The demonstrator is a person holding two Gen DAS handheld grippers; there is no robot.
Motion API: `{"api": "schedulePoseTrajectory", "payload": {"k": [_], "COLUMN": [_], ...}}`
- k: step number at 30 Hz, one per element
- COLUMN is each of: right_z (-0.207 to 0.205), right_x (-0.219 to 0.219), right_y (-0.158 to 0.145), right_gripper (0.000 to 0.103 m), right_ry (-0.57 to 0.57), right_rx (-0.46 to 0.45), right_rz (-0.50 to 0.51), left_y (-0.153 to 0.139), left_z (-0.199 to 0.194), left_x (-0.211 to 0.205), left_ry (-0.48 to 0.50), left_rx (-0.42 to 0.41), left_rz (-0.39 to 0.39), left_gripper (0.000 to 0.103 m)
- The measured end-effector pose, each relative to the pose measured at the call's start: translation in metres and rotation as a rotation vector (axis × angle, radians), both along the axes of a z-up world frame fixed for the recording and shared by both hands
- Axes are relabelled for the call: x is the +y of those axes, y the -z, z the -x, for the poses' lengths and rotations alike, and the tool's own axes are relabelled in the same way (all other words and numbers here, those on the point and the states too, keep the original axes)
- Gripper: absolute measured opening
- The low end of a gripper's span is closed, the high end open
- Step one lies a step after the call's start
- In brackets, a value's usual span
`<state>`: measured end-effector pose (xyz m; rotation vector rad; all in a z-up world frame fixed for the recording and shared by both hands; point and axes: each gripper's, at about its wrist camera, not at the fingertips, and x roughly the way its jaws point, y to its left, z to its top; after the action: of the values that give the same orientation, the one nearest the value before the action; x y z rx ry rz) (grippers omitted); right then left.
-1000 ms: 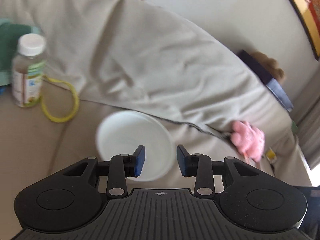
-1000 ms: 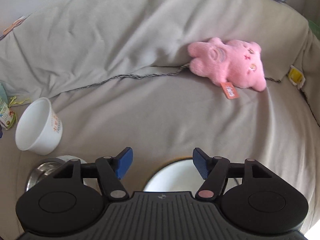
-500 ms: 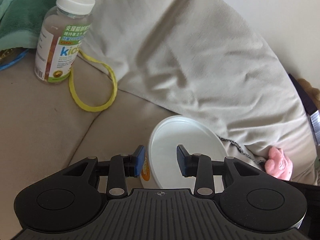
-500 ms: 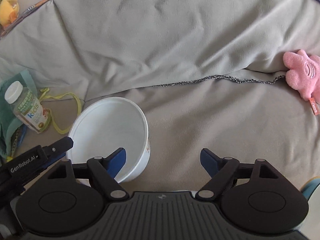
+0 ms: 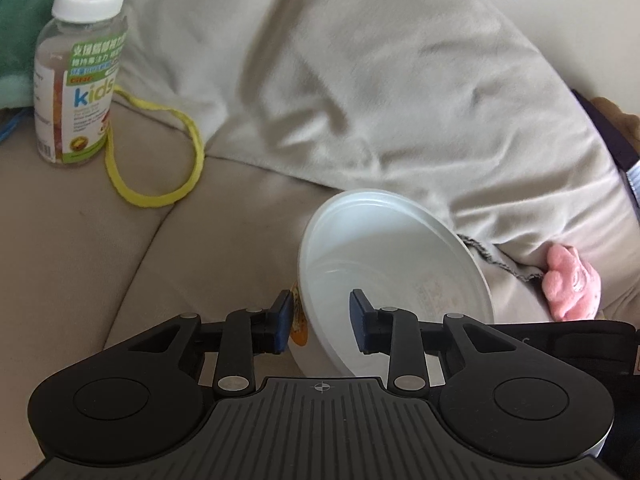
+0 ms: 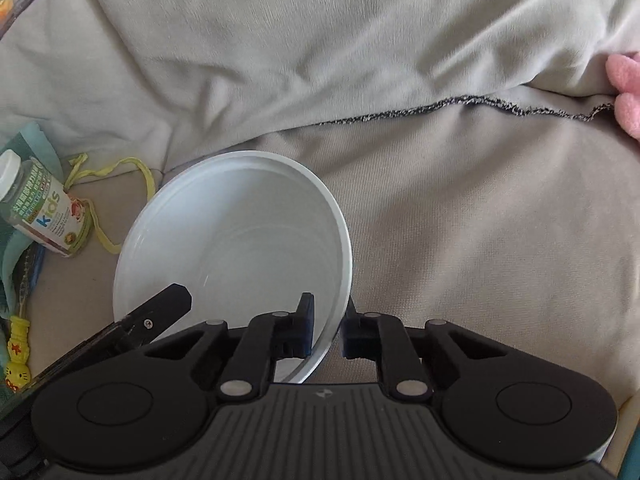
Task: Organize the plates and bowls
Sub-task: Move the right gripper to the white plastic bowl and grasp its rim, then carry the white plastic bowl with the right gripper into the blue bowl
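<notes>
A white bowl (image 5: 392, 264) with an orange print on its side rests tilted on the beige sofa seat (image 5: 120, 264). My left gripper (image 5: 320, 326) straddles the bowl's near left wall, one pad outside and one inside. Its jaws are closing, and a gap still shows on the inner side. In the right wrist view the same bowl (image 6: 240, 248) fills the lower left. My right gripper (image 6: 326, 334) is shut on its right rim, which is pinched between the pads. A black finger of the left gripper (image 6: 160, 312) reaches over the bowl's left edge.
A vitamin bottle (image 5: 76, 80) stands at the far left beside a yellow cord loop (image 5: 160, 184) and a green cloth (image 5: 16, 40). A grey blanket (image 5: 360, 80) covers the sofa back. A pink plush toy (image 5: 568, 280) lies to the right, and a small yellow charm (image 6: 18, 356) to the left.
My right gripper swung left from open seat to the bowl and shut on its right rim. My left gripper came down closer to the bowl and its jaws narrowed around the left wall.
</notes>
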<state>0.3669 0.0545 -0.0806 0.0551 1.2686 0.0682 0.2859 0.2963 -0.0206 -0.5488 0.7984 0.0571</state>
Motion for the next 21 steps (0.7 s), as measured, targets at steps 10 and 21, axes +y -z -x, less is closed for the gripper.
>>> {"api": "schedulePoseTrajectory", "payload": {"k": [10, 21], "right_z": [0.083, 0.164], "right_x": [-0.108, -0.283], "right_y": [-0.138, -0.132], "right_gripper": [0.015, 0.016], "right_ry": [-0.062, 0.095], "right_rx": [-0.209, -0.18], "right_rz": [0.035, 0.052], "left_y": [-0.092, -0.053], "left_z": [0.056, 0.054], "left_x": [-0.107, -0.277], "left_ry": [0.298, 0.635], "left_rx": [-0.213, -0.009], "left_rz": [0.073, -0.005], "left_gripper": [0.035, 0.038]}}
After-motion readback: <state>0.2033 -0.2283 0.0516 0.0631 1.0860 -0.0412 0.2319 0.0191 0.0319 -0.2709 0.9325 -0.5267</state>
